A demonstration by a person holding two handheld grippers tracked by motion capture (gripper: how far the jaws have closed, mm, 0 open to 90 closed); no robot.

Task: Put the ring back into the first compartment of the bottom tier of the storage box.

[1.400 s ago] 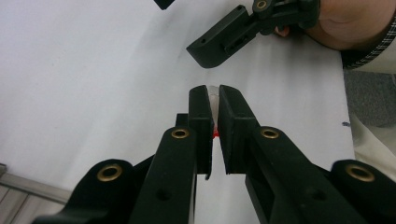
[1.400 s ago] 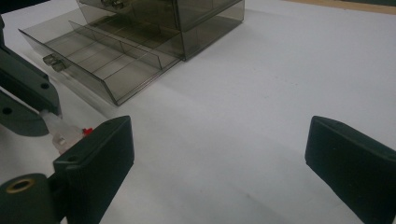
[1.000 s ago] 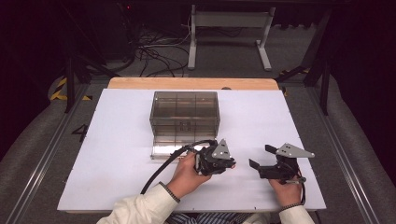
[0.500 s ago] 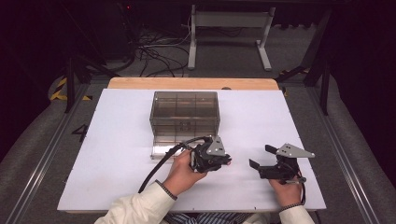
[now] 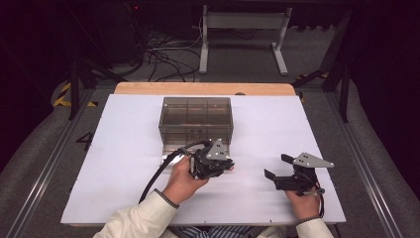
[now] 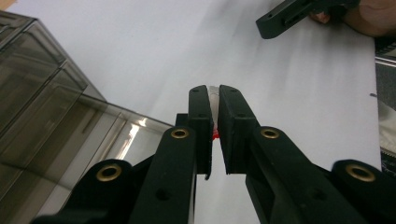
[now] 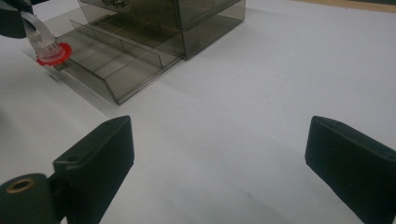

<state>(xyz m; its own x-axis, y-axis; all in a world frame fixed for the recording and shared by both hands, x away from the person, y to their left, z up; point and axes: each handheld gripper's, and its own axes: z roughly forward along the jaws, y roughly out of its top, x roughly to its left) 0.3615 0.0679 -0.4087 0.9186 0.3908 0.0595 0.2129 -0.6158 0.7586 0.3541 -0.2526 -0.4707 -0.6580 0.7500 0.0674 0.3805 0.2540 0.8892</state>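
Observation:
A small clear plastic vial with a red cap (image 7: 44,41) is pinched in my left gripper (image 6: 213,93), cap end toward the gripper body. In the high view my left gripper (image 5: 229,166) hovers just in front of the smoke-grey drawer box (image 5: 195,119), at the right corner of its pulled-out drawer (image 5: 173,151). The drawer (image 7: 112,60) has several divided compartments that look bare. My right gripper (image 5: 276,166) rests low over the white table to the right, jaws wide apart (image 7: 224,135) with nothing between them.
The white table top (image 5: 297,124) stretches around the box, with a wooden strip (image 5: 203,88) along its far edge. The left gripper's cable (image 5: 158,173) loops over the table beside the left forearm. Metal rails run down both table sides.
My left hand has carried the vial a little leftward and away, closer to the open drawer. The right gripper has stayed where it was.

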